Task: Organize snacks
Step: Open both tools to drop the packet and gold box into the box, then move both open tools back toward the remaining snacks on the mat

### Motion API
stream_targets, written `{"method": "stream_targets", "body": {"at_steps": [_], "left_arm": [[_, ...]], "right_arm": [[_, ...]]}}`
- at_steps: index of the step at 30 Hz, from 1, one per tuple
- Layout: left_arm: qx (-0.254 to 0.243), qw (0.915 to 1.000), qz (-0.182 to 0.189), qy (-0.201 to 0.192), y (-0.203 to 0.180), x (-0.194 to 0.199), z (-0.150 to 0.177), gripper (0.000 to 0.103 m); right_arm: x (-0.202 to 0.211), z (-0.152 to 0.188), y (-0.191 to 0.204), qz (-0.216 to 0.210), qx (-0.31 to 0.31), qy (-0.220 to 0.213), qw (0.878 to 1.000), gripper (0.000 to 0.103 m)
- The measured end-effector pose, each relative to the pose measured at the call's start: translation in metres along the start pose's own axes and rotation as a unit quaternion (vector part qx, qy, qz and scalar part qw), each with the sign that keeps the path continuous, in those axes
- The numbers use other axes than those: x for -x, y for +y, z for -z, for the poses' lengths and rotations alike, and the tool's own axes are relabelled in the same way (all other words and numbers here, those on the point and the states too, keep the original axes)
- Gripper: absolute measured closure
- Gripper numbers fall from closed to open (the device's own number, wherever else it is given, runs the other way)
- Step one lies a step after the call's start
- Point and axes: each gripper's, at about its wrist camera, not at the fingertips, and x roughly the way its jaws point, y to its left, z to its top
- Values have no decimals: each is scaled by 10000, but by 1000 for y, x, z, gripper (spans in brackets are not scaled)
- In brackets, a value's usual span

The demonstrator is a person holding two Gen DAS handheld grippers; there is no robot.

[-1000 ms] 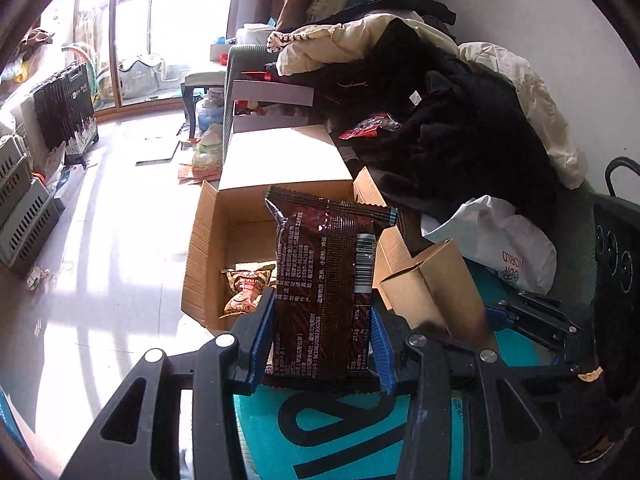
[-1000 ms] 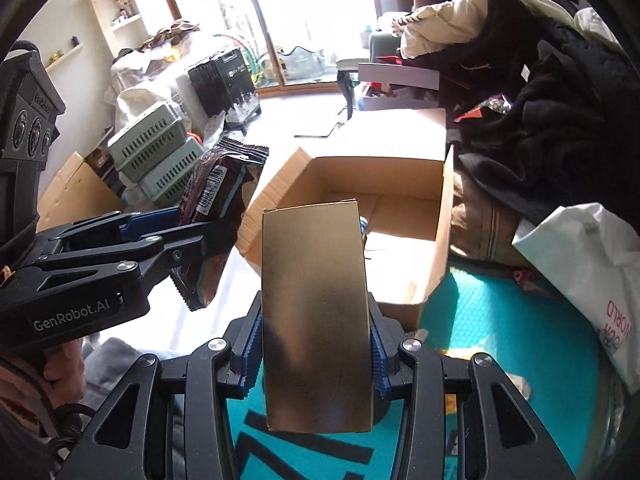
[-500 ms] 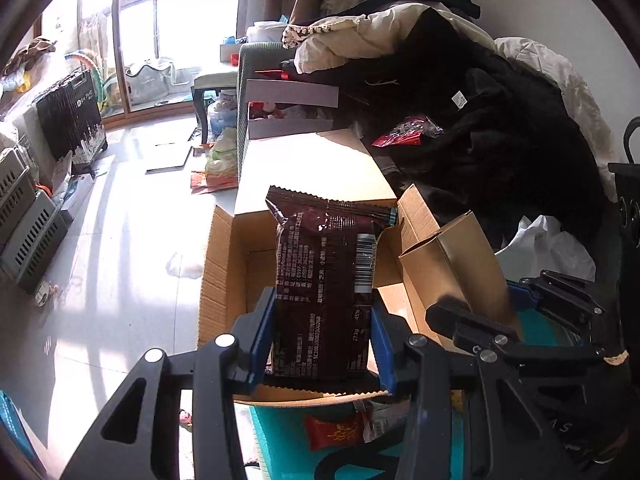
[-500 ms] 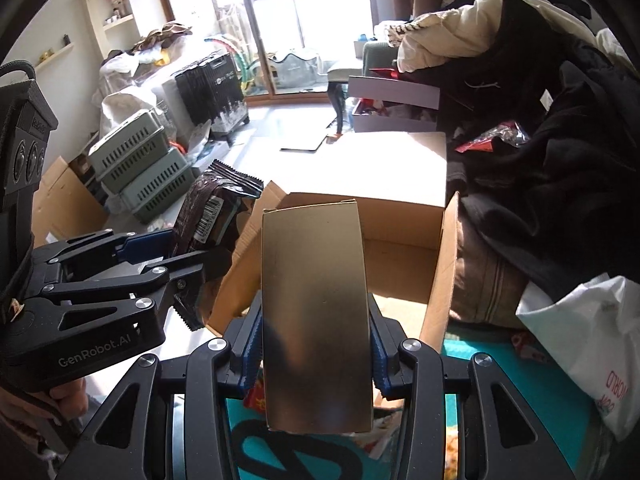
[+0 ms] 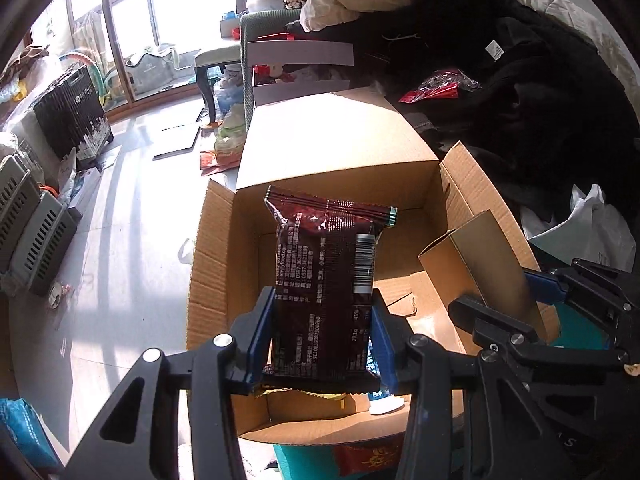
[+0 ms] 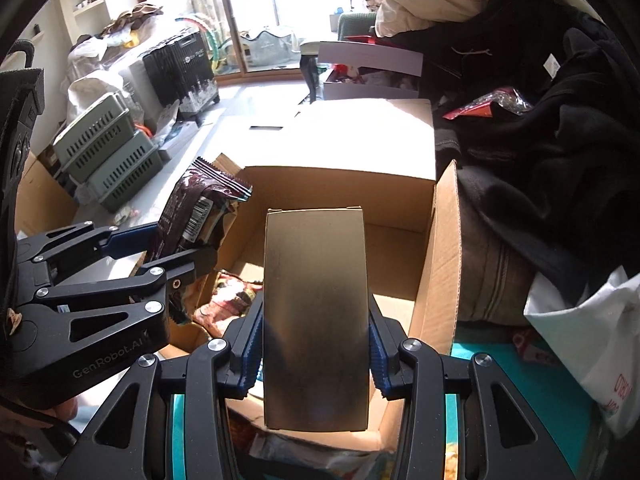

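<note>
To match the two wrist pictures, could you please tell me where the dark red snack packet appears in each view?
Left wrist view: dark red snack packet at centre, upright in the left claw.
Right wrist view: the packet at left of centre, held sideways.
Shared landmark: the open cardboard box behind it.

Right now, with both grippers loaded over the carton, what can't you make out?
- Carton floor, left wrist view: the dark snack bag in the left gripper covers its middle.
- Carton's near end, right wrist view: hidden behind the gold box in the right gripper.
- Gold box: plain face, contents unknown.
</note>
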Motion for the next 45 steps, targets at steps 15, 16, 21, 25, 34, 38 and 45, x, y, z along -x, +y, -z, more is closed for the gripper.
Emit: {"method": "stream_targets", "body": {"at_steps": [15,16,21,25,34,38,45], "left_arm": [[-48,9978,-437,504,-8,-15,10,46],[-34,9978,-454,475,-8,-13,11,37],[18,9981,-498,361,-11,2,10,36],[69,9985,-480,248,-12,20,9,36],[101,9987,-448,-205,-20,80,5,36],[108,9980,-443,-434,-23,111,5,36],[75,9946,-462,-922,-29,170,11,36]], "right_arm": [[-1,14,-2,371,40,149,9992,56],[0,14,-2,369,36,153,9992,56],[11,16,-3,346,-10,122,9993,52],[27,16,-3,328,-41,37,9994,52],[79,13,5,340,27,-358,9988,52],[109,12,12,341,72,-606,9976,51],[160,13,22,319,115,-1022,9942,49]]}}
